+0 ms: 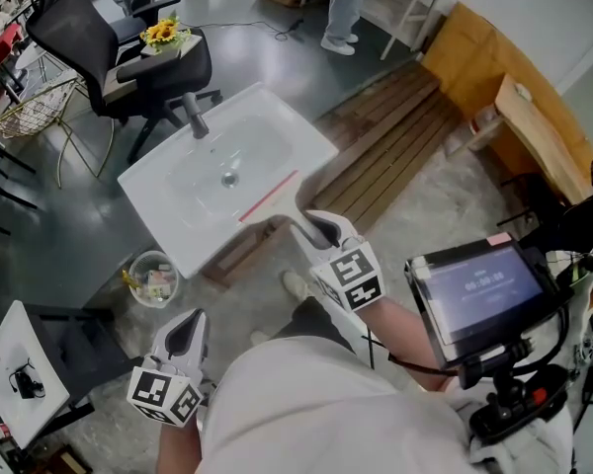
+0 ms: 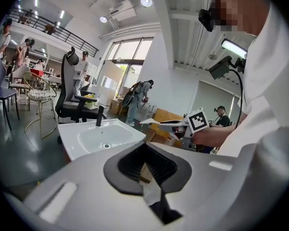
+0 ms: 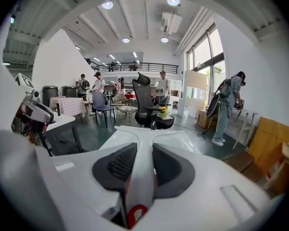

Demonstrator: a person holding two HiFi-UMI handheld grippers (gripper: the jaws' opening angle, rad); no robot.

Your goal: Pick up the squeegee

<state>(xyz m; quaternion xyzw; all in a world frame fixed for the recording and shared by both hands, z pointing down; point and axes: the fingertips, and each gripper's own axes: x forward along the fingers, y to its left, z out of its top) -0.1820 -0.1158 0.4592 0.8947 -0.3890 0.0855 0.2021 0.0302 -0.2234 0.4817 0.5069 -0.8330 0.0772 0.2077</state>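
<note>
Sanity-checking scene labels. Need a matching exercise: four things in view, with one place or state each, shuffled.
1. squeegee
2. faucet
3. yellow flowers
4. left hand-held gripper

A. on the black chair
B. jaws apart, nothing between them
C. clamped in the right hand-held gripper
D. upright on the sink rim

Pairs: 1-C, 2-D, 3-A, 4-B

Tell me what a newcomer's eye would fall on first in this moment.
The white sink basin, standing free on the grey floor in the middle of the head view, draws the eye first. Over its near edge is the red-edged squeegee, with its white handle clamped in the right tongs. The left tongs hang open and empty at lower left.
</note>
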